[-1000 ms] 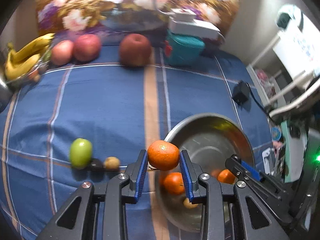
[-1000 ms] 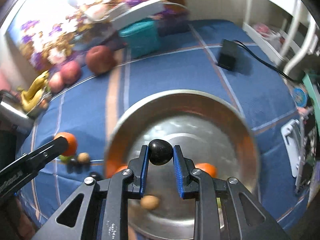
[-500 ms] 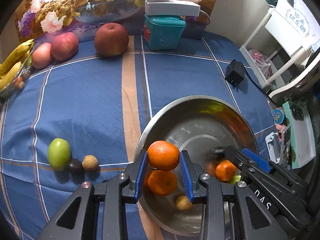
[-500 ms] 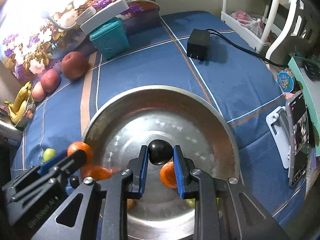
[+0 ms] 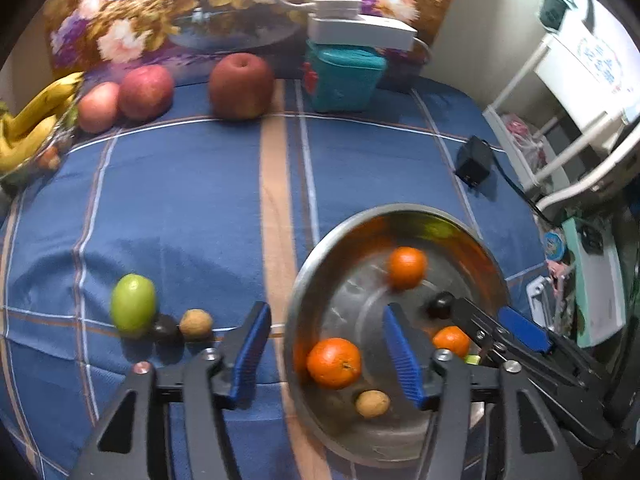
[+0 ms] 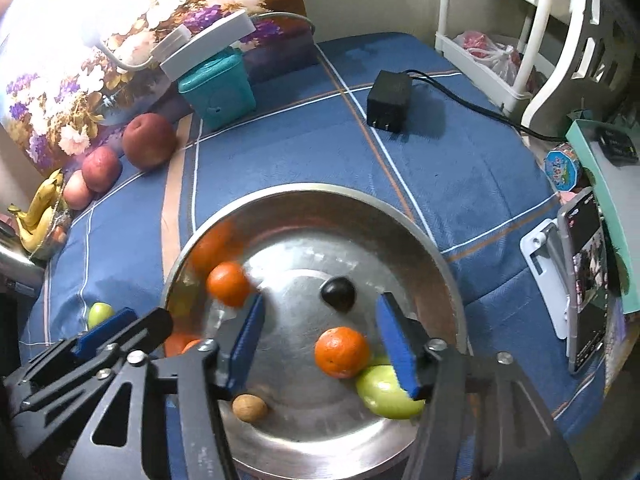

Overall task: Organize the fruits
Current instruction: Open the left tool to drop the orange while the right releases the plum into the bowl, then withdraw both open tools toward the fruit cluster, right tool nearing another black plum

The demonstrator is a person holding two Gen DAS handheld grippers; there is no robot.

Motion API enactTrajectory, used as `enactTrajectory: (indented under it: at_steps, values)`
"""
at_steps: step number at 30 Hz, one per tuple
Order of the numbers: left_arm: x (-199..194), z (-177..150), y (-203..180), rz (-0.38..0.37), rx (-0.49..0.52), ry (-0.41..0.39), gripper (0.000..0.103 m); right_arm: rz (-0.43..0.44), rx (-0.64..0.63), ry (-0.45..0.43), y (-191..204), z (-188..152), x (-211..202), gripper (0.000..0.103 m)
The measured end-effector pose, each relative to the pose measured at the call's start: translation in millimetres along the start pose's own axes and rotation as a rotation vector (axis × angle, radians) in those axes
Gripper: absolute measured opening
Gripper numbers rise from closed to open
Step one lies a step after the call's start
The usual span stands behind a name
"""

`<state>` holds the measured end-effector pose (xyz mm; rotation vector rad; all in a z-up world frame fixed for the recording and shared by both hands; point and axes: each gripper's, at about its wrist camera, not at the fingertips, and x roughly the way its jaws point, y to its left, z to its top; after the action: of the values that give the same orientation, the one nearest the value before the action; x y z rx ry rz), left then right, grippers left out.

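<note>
A steel bowl [image 5: 304, 276] [image 6: 320, 190] sits on the blue checked cloth. My left gripper [image 5: 326, 310] hangs over its left rim, jaws opening, nothing pressed between the pads. An orange [image 5: 407, 268] rolls blurred inside the bowl, and two more oranges [image 5: 333, 363] and a small brown fruit [image 5: 372, 403] lie in it. My right gripper [image 6: 321, 299] is above the bowl, jaws opening, with a dark plum [image 6: 338, 293] lying free on the bowl floor just beyond its tips. A green fruit [image 6: 386, 392] rests under its right finger. On the cloth lie a green fruit [image 5: 133, 305], a dark fruit [image 5: 164, 328] and a brown fruit [image 5: 195, 323].
Three apples [image 5: 240, 86] and bananas [image 5: 32, 120] line the far left edge. A teal box [image 5: 344, 74] stands at the back. A black charger [image 6: 390, 100] with its cable lies to the right. A phone on a stand [image 6: 584, 280] is beside the bowl.
Both grippers went from shut to open. The orange left the left gripper and rolled into the bowl; the dark plum dropped from the right gripper onto the bowl floor.
</note>
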<state>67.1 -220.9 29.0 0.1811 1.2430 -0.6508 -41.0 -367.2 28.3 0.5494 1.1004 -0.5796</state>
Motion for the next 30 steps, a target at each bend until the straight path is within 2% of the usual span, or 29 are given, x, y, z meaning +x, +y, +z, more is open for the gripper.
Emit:
enactTrajectory:
  at_steps: [4,6,7,8,16,19,23,30]
  values:
    - [-3,0,14,0.087,-0.016,-0.017,0.078,-0.01,-0.006,0.013,2,-2,4,0.062]
    - [-3,0,24,0.132,-0.039,-0.024,0.092,-0.027,-0.016,0.02,4,-3,5,0.063]
    - [-2,0,28,0.154,-0.052,-0.027,0.1,-0.035,-0.022,0.022,5,-3,6,0.067]
    - [-2,0,34,0.183,-0.066,-0.03,0.103,-0.043,-0.027,0.023,6,-4,7,0.073]
    - [-9,-9,74,0.375,-0.126,-0.052,0.103,-0.065,-0.05,0.007,15,-5,7,0.075]
    - [-16,-14,82,0.405,-0.136,-0.07,0.103,-0.086,-0.066,-0.005,20,-7,6,0.086]
    - [-24,-19,90,0.441,-0.127,-0.091,0.103,-0.096,-0.092,-0.018,30,-12,6,0.086]
    - [-34,-30,103,0.454,-0.122,-0.107,0.103,-0.088,-0.156,-0.029,52,-26,6,0.086]
